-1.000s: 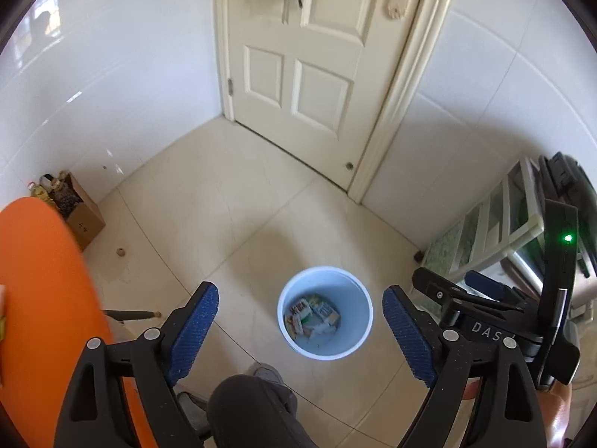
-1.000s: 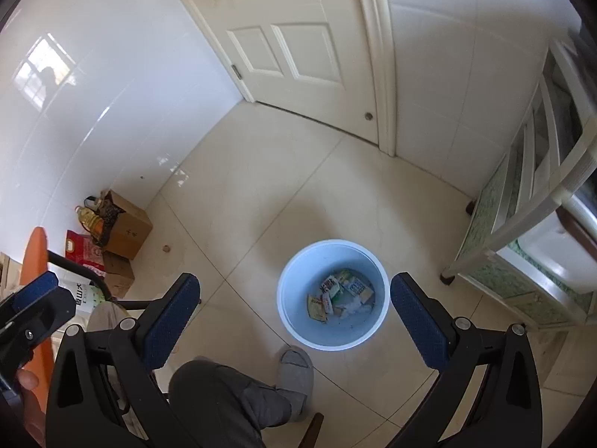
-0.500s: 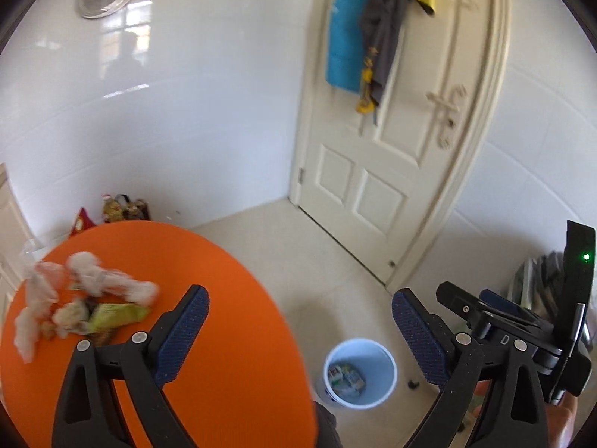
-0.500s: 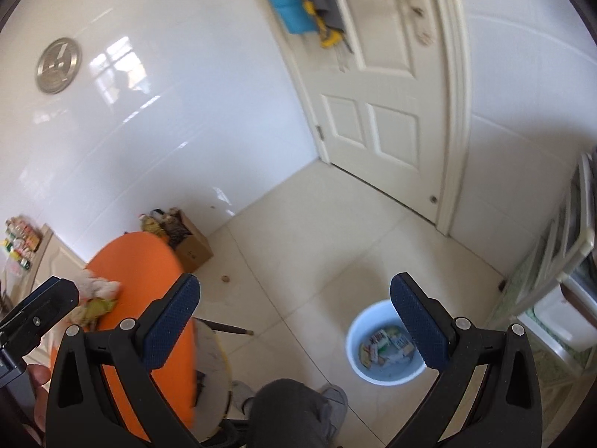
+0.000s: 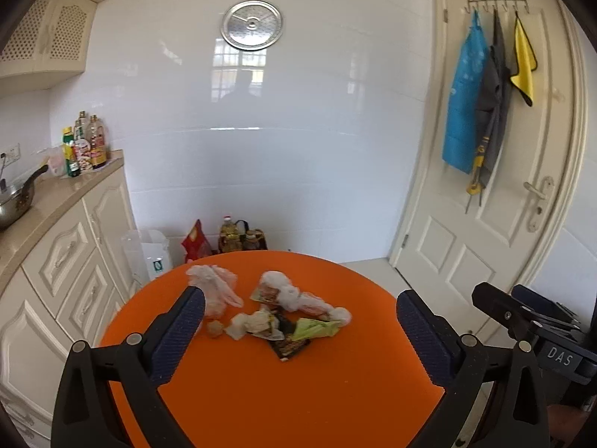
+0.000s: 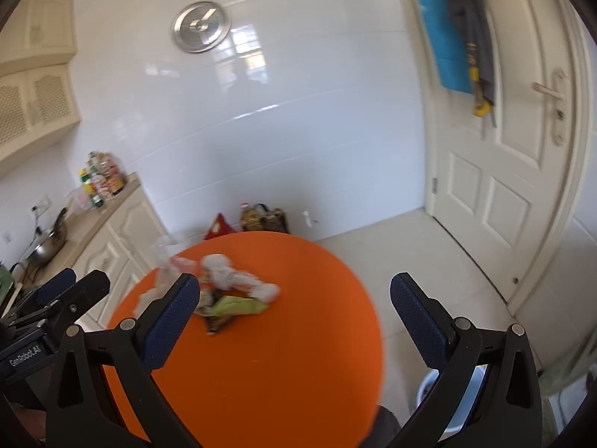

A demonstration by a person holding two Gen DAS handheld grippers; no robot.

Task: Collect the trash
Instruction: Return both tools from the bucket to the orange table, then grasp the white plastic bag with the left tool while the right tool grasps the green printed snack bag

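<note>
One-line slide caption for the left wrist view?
Open left hand-held gripper faces crumpled trash pile on round orange table, nothing grasped.

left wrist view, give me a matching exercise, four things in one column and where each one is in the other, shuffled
Things:
1. green wrapper
2. yellow cloth
3. pan
4. metal disc

Places:
a. on the counter at the left
b. on the white wall, high up
c. on the orange table, in the trash pile
d. hanging from the door hooks

Pairs: 1-c, 2-d, 3-a, 4-b
</note>
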